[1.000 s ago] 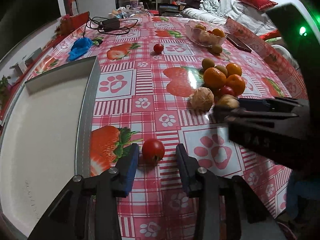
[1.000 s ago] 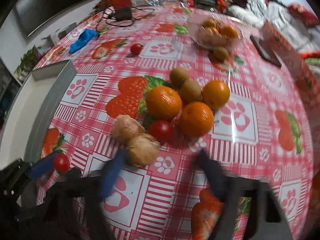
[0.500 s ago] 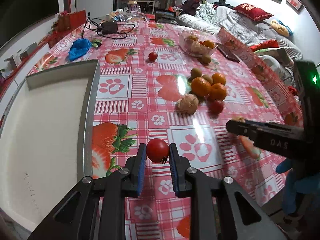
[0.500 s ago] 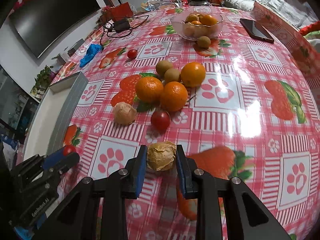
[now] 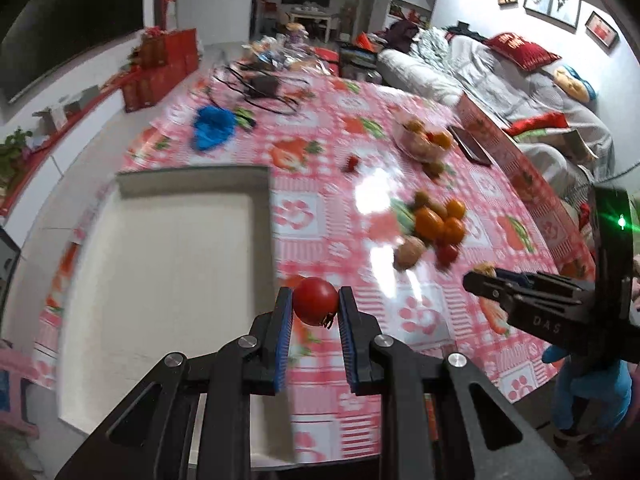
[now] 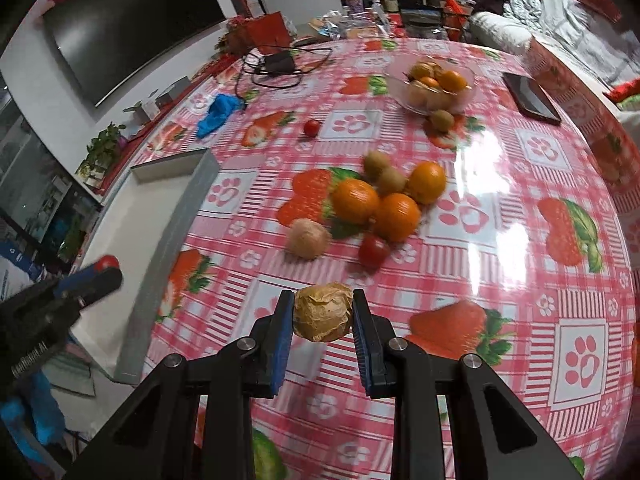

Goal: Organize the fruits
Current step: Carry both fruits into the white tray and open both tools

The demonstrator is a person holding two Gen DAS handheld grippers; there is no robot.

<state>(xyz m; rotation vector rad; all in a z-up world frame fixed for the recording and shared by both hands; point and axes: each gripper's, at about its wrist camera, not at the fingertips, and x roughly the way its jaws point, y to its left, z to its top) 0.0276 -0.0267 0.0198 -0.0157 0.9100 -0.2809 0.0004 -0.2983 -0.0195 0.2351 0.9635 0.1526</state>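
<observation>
My left gripper [image 5: 316, 304] is shut on a small red tomato [image 5: 316, 300], held above the table beside the right rim of the white tray [image 5: 168, 264]. My right gripper [image 6: 323, 312] is shut on a tan, papery-skinned round fruit [image 6: 323, 312], lifted over the checked cloth. A cluster of oranges [image 6: 356, 201], kiwis [image 6: 390, 181], another tan fruit [image 6: 309, 238] and a tomato [image 6: 373, 251] lies ahead of it. The left gripper [image 6: 102, 270] shows at the left of the right wrist view; the right gripper [image 5: 486, 276] shows at the right of the left wrist view.
A glass bowl [image 6: 432, 82] of fruit stands at the far side, a kiwi [image 6: 442, 120] beside it. A lone tomato [image 6: 311, 127], a blue cloth [image 6: 220, 114], cables with a charger [image 6: 280, 62] and a phone [image 6: 530, 98] lie on the table. A sofa [image 5: 500, 76] is beyond.
Both grippers closed on their fruit, the left on the tomato and the right on the tan fruit, then lifted them off the cloth. The left has risen and swung toward the tray.
</observation>
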